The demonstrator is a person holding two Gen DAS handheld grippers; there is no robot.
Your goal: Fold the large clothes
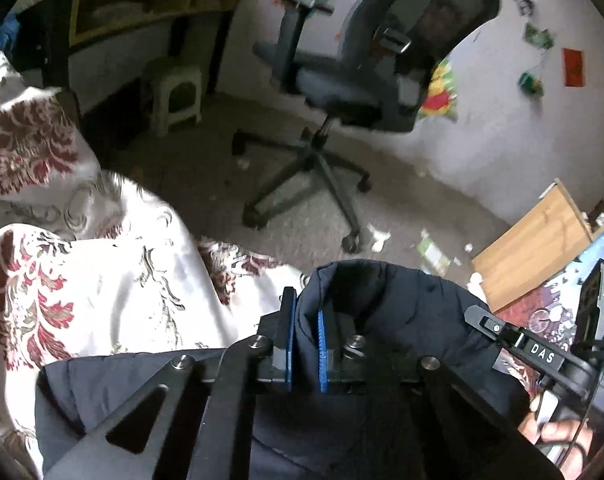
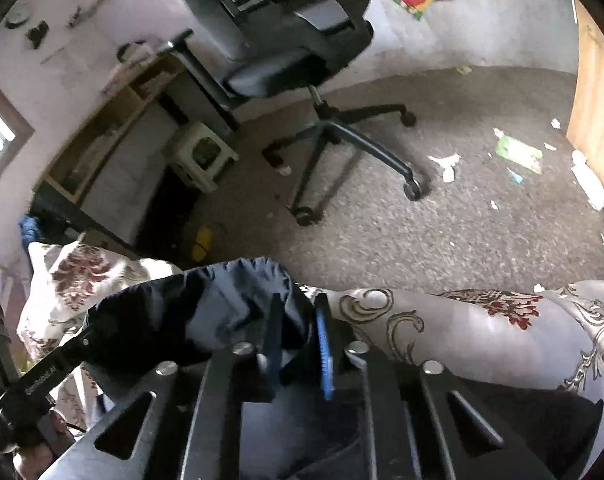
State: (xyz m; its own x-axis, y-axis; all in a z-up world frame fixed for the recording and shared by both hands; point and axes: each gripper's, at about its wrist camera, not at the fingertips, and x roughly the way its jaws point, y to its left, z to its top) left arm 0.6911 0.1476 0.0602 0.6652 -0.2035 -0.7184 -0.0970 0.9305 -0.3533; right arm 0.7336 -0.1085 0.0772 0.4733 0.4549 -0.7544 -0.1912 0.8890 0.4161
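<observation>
A dark navy padded jacket [image 1: 402, 312] lies on a bed with a white and red floral cover [image 1: 102, 280]. My left gripper [image 1: 305, 312] is shut on a fold of the jacket, the cloth pinched between its blue pads. The right gripper's body [image 1: 542, 354] shows at the right edge of the left wrist view, beside the jacket. In the right wrist view my right gripper [image 2: 298, 320] is shut on another fold of the jacket [image 2: 206, 312], over the floral cover [image 2: 482, 336]. The left gripper's body [image 2: 42, 376] shows at lower left, with a hand behind it.
A grey office chair [image 1: 342, 80] stands on the carpet beyond the bed; it also shows in the right wrist view [image 2: 286, 52]. A small plastic stool [image 1: 176, 94] sits under a wooden desk [image 1: 150, 4]. A wooden board [image 1: 538, 240] leans at the right. Paper scraps [image 2: 518, 152] litter the carpet.
</observation>
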